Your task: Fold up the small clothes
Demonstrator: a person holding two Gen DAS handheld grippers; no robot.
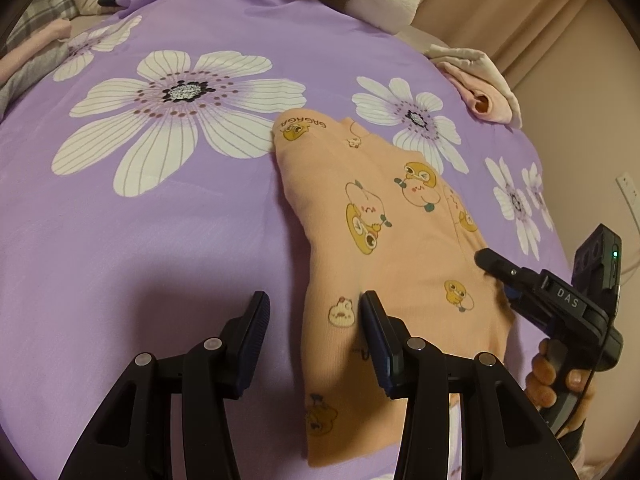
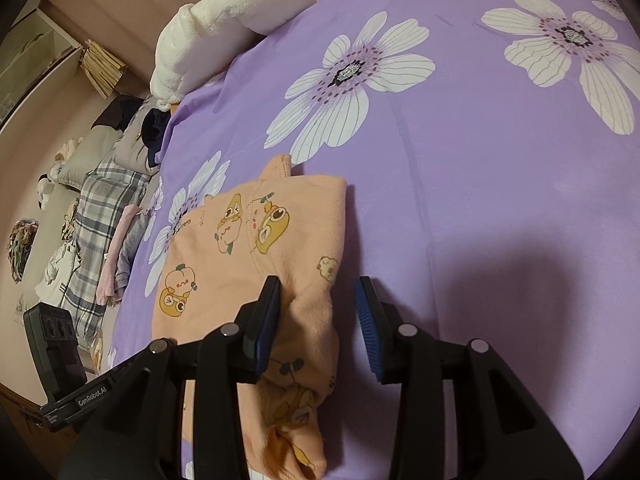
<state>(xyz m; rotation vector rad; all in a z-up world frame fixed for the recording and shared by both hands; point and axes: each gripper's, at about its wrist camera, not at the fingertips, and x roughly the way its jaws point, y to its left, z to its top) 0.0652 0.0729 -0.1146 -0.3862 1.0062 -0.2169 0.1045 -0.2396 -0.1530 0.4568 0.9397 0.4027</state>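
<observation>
A peach cartoon-print garment [image 1: 384, 216] lies partly folded on the bed's purple flowered sheet [image 1: 160, 220]. The left gripper [image 1: 314, 322] stands wide apart, its right finger over the garment's near edge, nothing clamped. The right gripper [image 2: 318, 308] is also spread wide, straddling a raised fold of the same garment [image 2: 256, 256] without pinching it. A white fleece blanket [image 2: 224, 24] lies at the sheet's far edge, and pink clothes [image 1: 486, 96] are piled near another edge.
</observation>
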